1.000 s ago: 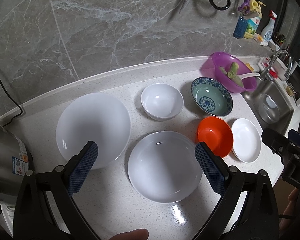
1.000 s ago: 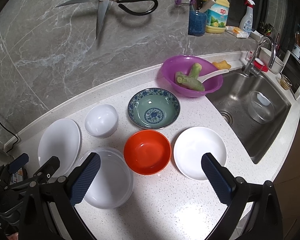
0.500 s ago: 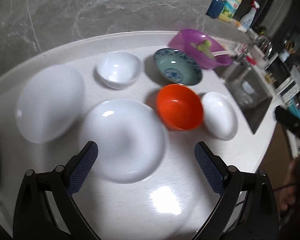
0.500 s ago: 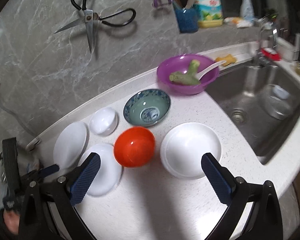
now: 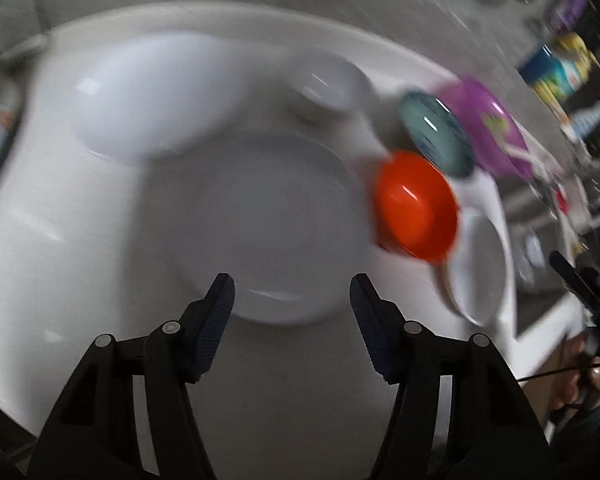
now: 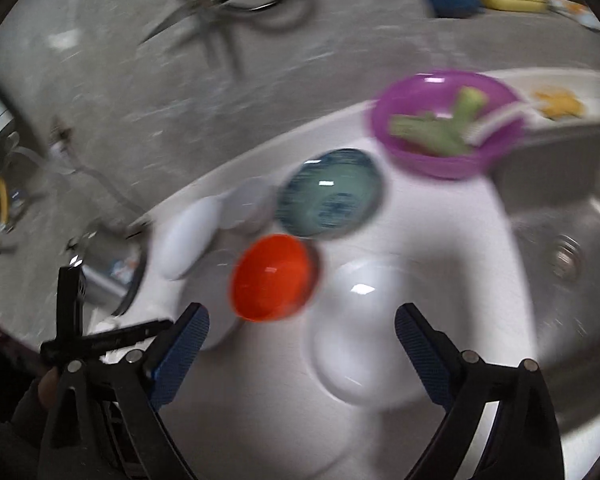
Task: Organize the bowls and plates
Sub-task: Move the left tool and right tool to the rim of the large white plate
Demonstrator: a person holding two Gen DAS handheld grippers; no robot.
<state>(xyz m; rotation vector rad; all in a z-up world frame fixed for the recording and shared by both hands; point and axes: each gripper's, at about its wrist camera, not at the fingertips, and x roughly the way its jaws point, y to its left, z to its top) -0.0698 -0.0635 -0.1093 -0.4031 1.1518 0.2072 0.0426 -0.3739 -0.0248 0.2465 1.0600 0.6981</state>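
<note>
- Left gripper (image 5: 292, 294) has just been closing; its jaws stand half spread with nothing pinched, the near rim of the big plate (image 5: 260, 216) showing between the pads
- Right gripper (image 6: 302, 330) has eased in slightly and is spread wide, empty, over the small plate (image 6: 364, 336)
- To do it well, I'd slide one pad under the rim, the other on top, then pinch firmly
- Red bowl (image 5: 416, 204) lies just right of the big plate; beyond are a second plate (image 5: 148, 96), a white bowl (image 5: 324, 84) and a blue bowl (image 5: 436, 132)

Both views heavy motion blur, dim, fisheye edge warp, small glare spots on dishes
</note>
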